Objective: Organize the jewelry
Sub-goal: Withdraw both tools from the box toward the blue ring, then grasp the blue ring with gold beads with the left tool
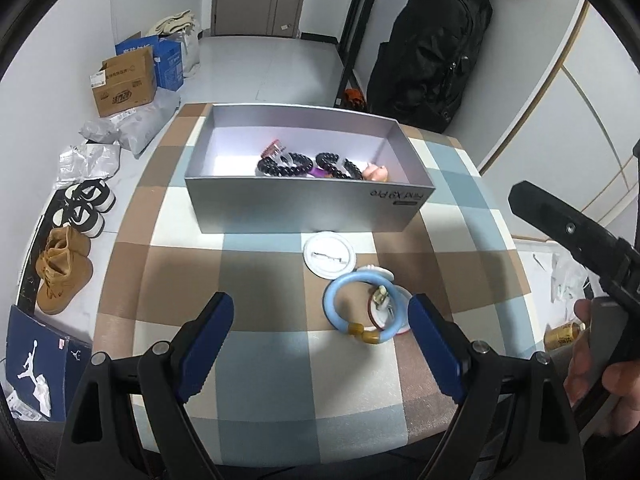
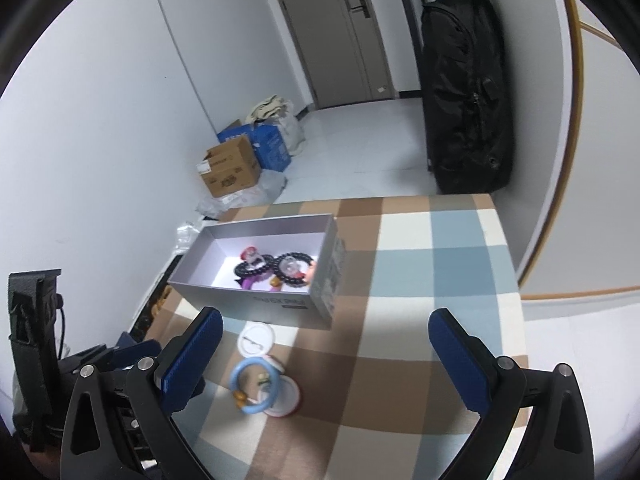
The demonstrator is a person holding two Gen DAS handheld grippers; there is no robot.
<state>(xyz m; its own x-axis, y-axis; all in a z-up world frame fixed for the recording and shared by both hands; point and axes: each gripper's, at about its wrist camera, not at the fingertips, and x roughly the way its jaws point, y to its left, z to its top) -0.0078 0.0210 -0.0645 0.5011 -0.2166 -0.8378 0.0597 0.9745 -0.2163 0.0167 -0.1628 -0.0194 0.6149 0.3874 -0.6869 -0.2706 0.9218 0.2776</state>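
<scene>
Fingers (image 1: 432, 344) apart, bangle (image 1: 362, 312) between

One grey box (image 1: 308, 208), two black bead bracelets (image 1: 286, 164), one blue bangle (image 1: 362, 308), three round badges (image 1: 330, 256)

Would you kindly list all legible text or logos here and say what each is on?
"Find X9 Pro": front wall of the silver cardboard box, upside down.
Jumpman logo, no words: navy shoebox lid.
Brown cardboard carton: print too small.
Blue carton: print blurred.

Brown, cream and blue checked tablecloth (image 1: 264, 352); silver-grey box (image 1: 304, 204); pale blue bangle (image 1: 340, 300); black beads (image 1: 288, 164).
</scene>
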